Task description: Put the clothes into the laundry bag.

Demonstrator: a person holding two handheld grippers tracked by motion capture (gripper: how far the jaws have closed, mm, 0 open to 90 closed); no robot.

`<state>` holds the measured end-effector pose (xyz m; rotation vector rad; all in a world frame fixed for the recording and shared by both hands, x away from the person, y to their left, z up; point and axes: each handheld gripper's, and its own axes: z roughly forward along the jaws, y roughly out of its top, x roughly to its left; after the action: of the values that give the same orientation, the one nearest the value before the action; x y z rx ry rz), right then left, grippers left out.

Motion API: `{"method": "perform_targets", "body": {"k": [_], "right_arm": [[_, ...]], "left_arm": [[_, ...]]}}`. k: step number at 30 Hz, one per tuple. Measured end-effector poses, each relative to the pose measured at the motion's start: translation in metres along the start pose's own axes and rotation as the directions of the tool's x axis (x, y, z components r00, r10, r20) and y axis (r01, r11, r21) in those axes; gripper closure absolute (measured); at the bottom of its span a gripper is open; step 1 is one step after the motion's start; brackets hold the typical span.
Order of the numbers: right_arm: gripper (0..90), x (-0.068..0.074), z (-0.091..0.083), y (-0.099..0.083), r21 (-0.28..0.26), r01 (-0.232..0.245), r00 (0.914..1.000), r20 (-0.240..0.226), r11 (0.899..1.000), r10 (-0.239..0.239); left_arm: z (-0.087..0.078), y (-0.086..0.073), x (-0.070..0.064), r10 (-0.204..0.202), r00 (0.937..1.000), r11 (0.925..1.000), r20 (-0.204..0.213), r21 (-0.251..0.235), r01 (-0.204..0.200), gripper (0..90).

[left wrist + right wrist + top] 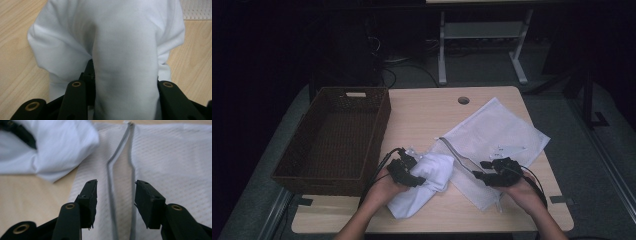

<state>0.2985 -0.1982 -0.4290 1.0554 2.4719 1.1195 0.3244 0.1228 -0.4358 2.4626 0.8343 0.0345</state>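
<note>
A bunched white cloth lies at the table's front centre. My left gripper is shut on a thick fold of that cloth, which bulges up between the jaws of the gripper. To its right a white mesh bag lies flat, its grey zipper parted into an opening facing the cloth. My right gripper hovers open at the bag's near edge. In the right gripper view that gripper has one jaw on each side of the zipper line, with nothing held. The mesh bag stretches away behind it.
A dark wicker basket stands on the table's left side, its inside bare. The wooden table has a round cable hole near its back edge. A white desk frame stands on the floor beyond.
</note>
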Motion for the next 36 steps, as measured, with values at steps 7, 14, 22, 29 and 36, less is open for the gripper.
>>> {"method": "perform_targets", "body": {"k": [7, 14, 22, 29, 36], "right_arm": [[55.4, -0.015, 0.027, 0.017, -0.003, -0.011, 0.9993, 0.036, 1.000, 0.011], [58.7, -0.023, 0.052, 0.018, 0.030, -0.009, 0.9985, 0.054, 1.000, 0.007], [77.8, -0.035, 0.053, 0.012, 0.023, -0.050, 0.9943, 0.095, 0.998, 0.047], [71.1, -0.046, 0.048, 0.002, -0.019, -0.062, 0.9940, 0.089, 0.998, 0.063], [69.0, -0.046, 0.054, -0.004, -0.023, -0.013, 0.9963, 0.085, 1.000, 0.014]], "left_arm": [[0.000, 0.000, 0.000, 0.001, 1.0000, 1.0000, 0.000, 0.001, -0.001, 59.3], [0.000, 0.000, -0.001, -0.002, 1.0000, 1.0000, -0.001, -0.001, 0.002, 59.3], [0.000, 0.000, 0.000, -0.003, 1.0000, 1.0000, 0.001, 0.000, 0.003, 59.4], [0.000, 0.000, 0.000, -0.002, 1.0000, 1.0000, 0.001, 0.000, 0.002, 59.4], [0.000, 0.000, 0.000, -0.003, 1.0000, 1.0000, 0.002, -0.001, 0.003, 59.4]]}}
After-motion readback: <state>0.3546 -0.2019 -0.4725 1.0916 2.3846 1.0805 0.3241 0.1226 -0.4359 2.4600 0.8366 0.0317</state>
